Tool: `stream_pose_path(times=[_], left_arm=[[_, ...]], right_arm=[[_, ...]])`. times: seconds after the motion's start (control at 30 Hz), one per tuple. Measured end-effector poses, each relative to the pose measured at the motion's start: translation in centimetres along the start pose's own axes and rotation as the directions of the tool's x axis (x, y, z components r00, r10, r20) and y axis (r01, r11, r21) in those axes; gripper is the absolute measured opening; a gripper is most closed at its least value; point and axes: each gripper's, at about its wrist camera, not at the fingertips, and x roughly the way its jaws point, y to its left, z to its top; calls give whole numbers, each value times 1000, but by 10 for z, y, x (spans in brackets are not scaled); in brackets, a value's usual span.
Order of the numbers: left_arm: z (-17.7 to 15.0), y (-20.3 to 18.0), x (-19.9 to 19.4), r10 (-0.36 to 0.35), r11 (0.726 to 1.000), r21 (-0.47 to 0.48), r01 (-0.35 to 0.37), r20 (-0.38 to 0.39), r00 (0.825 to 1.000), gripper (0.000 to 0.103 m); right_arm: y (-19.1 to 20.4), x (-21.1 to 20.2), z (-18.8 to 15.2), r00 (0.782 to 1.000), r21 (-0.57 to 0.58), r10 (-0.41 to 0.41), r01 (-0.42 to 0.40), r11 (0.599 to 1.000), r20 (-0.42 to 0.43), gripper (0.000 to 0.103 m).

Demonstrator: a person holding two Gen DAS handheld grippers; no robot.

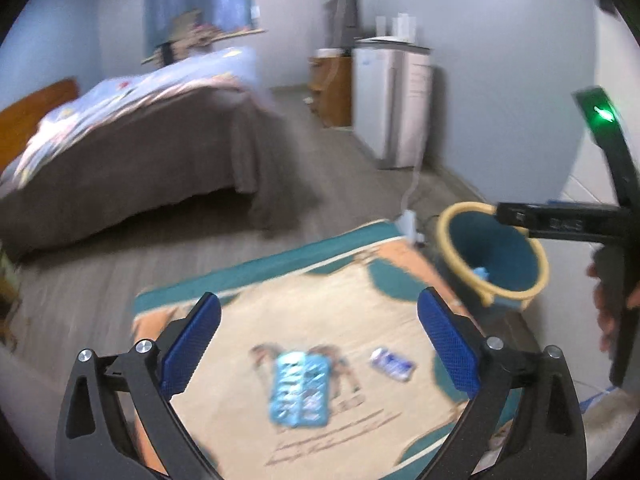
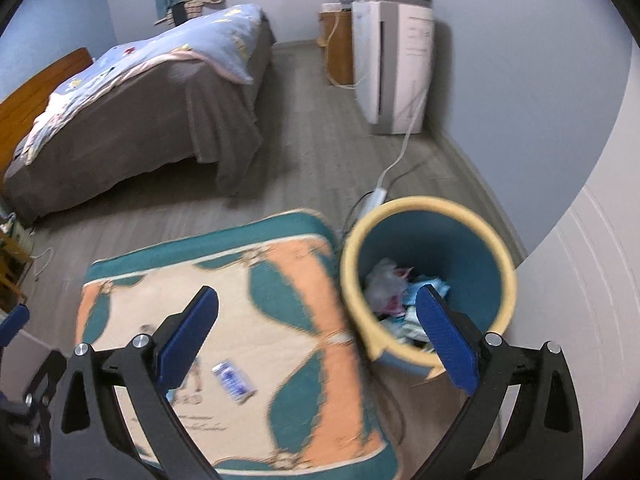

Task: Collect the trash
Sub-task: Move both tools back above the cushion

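Observation:
A light-blue wrapper [image 1: 301, 391] and a small blue-and-white packet [image 1: 391, 363] lie on a beige, teal and orange rug [image 1: 344, 308]. My left gripper [image 1: 318, 336] hangs above them, open and empty. The teal bin with a yellow rim [image 1: 492, 256] stands at the rug's right corner. In the right wrist view the same bin [image 2: 428, 276] holds several crumpled wrappers. My right gripper [image 2: 316, 330] is open and empty above the rug's [image 2: 240, 320] right edge, its right finger over the bin's mouth. The small packet [image 2: 234, 382] lies just below it.
A bed [image 2: 140, 96] with a brown skirt and a blue quilt fills the left. A white appliance [image 2: 394, 64] stands by the right wall, its cord and power strip [image 2: 376, 196] trailing on the floor behind the bin. A white door [image 2: 580, 320] is at the right.

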Motion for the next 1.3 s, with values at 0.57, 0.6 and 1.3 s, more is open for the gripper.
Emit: stream_pose_path(times=[0.57, 0.6, 1.3], left_arm=[[-56, 88, 21, 158, 985, -49, -167, -145, 977, 98], [-59, 88, 23, 162, 984, -42, -171, -154, 975, 98], [-93, 56, 96, 92, 996, 20, -90, -326, 941, 98]], right_arm=[[80, 54, -74, 990, -92, -46, 34, 995, -132, 97], [84, 61, -80, 987, -101, -57, 41, 994, -153, 97], [88, 128, -96, 950, -194, -92, 34, 981, -299, 97]])
